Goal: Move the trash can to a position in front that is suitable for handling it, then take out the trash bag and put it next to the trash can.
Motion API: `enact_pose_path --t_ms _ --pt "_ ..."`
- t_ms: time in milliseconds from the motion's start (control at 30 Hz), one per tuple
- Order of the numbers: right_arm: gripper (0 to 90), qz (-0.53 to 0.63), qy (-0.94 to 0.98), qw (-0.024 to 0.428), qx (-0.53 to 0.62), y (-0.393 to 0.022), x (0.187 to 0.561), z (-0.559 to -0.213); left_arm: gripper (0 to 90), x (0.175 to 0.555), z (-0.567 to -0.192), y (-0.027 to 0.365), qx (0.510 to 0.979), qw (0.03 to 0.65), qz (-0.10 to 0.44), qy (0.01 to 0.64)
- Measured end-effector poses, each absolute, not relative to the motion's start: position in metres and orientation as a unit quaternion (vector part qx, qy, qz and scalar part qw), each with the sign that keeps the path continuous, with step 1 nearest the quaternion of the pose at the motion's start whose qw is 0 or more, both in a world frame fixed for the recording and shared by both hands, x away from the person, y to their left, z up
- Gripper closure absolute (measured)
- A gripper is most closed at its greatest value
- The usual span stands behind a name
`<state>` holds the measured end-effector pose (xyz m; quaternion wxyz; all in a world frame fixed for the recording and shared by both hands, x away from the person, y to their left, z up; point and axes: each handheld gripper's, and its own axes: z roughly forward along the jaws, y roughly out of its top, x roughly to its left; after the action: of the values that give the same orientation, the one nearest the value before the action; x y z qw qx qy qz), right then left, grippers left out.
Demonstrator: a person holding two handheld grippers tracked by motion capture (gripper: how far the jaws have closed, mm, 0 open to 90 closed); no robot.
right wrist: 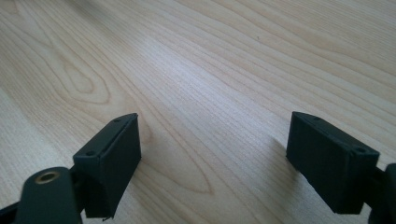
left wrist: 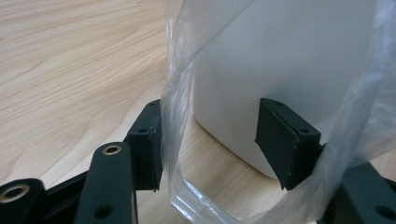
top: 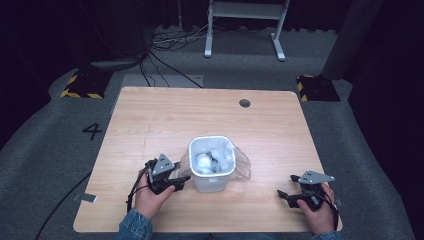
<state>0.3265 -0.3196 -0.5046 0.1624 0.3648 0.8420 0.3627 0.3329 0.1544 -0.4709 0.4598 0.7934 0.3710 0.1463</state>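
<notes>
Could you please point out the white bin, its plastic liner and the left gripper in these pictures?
Bin (top: pixel 212 184), high view, on its front wall.
Liner (left wrist: pixel 175 107), left gripper view, on the hanging fold.
Left gripper (top: pixel 186 179), high view, between its fingertips.

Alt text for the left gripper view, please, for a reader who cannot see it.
The left gripper stands open around a fold of clear plastic bag that hangs down the side of a white bin. The bin stands on a light wooden table, close ahead of the gripper.
</notes>
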Motion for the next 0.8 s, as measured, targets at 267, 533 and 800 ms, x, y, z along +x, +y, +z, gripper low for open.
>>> enact_pose_path --t_ms 267,533,800 --pt "17.8 0.363 0.842 0.162 0.365 -0.320 0.327 -0.505 41.3 0.348 -0.470 0.132 0.796 0.467 0.134 0.362" --pt "17.7 0.362 0.842 0.162 0.365 -0.319 0.327 -0.505 35.5 0.348 -0.464 0.126 0.797 0.470 0.140 0.353" --pt "21.8 0.352 0.845 0.160 0.368 -0.311 0.324 -0.501 30.7 0.331 -0.454 0.135 0.797 0.458 0.175 0.353"
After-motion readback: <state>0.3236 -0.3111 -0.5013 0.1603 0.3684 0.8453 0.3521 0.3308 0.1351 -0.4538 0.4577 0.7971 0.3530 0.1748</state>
